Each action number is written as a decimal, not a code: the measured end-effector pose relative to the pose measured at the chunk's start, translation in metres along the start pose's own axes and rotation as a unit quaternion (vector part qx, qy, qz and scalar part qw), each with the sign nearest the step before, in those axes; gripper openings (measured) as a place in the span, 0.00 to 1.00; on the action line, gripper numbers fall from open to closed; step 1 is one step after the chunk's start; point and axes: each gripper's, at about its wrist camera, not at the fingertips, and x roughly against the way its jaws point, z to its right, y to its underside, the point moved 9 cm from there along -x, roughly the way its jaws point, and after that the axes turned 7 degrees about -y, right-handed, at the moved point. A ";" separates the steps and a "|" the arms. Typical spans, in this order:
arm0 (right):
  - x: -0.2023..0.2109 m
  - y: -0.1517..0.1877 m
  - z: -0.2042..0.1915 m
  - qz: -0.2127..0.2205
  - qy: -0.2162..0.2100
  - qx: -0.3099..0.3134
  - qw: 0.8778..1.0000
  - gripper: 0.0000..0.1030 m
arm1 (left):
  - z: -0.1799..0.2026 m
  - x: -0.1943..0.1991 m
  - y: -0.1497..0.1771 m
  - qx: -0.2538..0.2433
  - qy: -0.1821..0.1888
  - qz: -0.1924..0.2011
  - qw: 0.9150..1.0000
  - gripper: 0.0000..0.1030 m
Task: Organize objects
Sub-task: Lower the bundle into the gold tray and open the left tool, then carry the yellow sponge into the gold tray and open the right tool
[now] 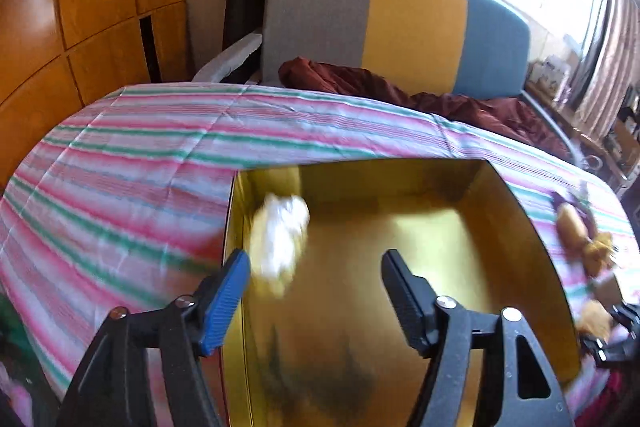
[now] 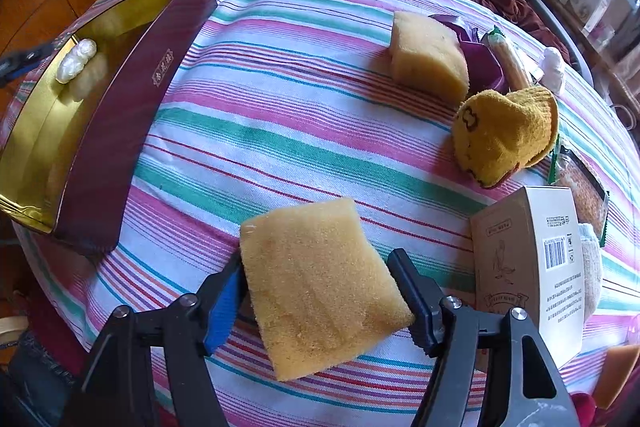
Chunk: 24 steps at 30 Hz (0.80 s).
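A maroon box with a gold inside (image 2: 120,95) stands at the left of the striped table; in the left wrist view its gold floor (image 1: 400,267) fills the middle. A white crumpled wad (image 1: 280,239) lies in the box by its left wall; it also shows in the right wrist view (image 2: 76,61). My left gripper (image 1: 316,267) is open and empty above the box. My right gripper (image 2: 316,267) is shut on a yellow sponge (image 2: 320,287) and holds it above the tablecloth.
A second yellow sponge (image 2: 428,57), a yellow sock (image 2: 504,135), a purple wrapper (image 2: 476,55), a wrapped stick (image 2: 512,61), a snack packet (image 2: 580,183) and a white carton (image 2: 532,267) lie on the right of the table. A striped sofa (image 1: 400,23) stands behind.
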 end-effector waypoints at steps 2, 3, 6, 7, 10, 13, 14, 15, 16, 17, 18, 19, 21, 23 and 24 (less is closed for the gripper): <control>0.002 -0.005 0.003 0.000 0.002 0.001 1.000 0.69 | 0.001 0.018 0.016 0.006 0.009 0.003 1.000 0.74; 0.003 -0.007 0.005 0.001 0.002 0.002 1.000 0.69 | 0.000 0.025 0.023 0.011 0.011 0.004 1.000 0.74; 0.006 -0.015 0.010 0.002 0.005 0.002 1.000 0.67 | -0.004 0.048 0.044 0.028 0.015 0.006 0.999 0.74; 0.008 -0.018 0.011 0.003 0.005 0.005 1.000 0.64 | -0.006 0.052 0.048 0.029 0.015 0.008 0.999 0.74; 0.012 -0.026 0.013 0.008 0.006 0.010 1.000 0.61 | -0.011 0.066 0.065 0.029 0.005 0.007 1.000 0.74; 0.016 -0.035 0.017 0.011 0.009 0.009 1.000 0.60 | -0.018 0.073 0.078 0.033 -0.005 0.006 0.999 0.74; 0.017 -0.037 0.019 0.012 0.010 0.008 1.000 0.60 | -0.021 0.074 0.082 0.036 -0.008 0.003 0.999 0.74; 0.018 -0.041 0.021 0.013 0.010 0.006 1.000 0.60 | -0.024 0.075 0.085 0.042 -0.009 0.001 0.999 0.74; 0.019 -0.043 0.022 0.014 0.010 0.004 1.000 0.60 | -0.028 0.076 0.088 0.048 -0.008 -0.003 0.999 0.74; 0.020 -0.046 0.024 0.015 0.011 0.002 1.000 0.60 | -0.031 0.075 0.091 0.055 -0.009 -0.008 0.998 0.74; 0.021 -0.050 0.026 0.016 0.013 0.003 1.000 0.60 | -0.034 0.075 0.094 0.064 -0.007 -0.015 0.998 0.74; 0.022 -0.053 0.027 0.018 0.016 0.003 1.000 0.60 | -0.036 0.076 0.096 0.072 -0.001 -0.019 0.997 0.74; 0.025 -0.060 0.030 0.019 0.018 0.002 1.000 0.60 | -0.041 0.080 0.099 0.087 0.006 -0.024 0.996 0.73; 0.028 -0.067 0.034 0.021 0.017 -0.002 1.000 0.59 | -0.046 0.085 0.101 0.097 0.013 -0.026 0.995 0.73; 0.031 -0.071 0.037 0.022 0.019 -0.005 1.000 0.59 | -0.048 0.088 0.102 0.101 0.014 -0.026 0.994 0.72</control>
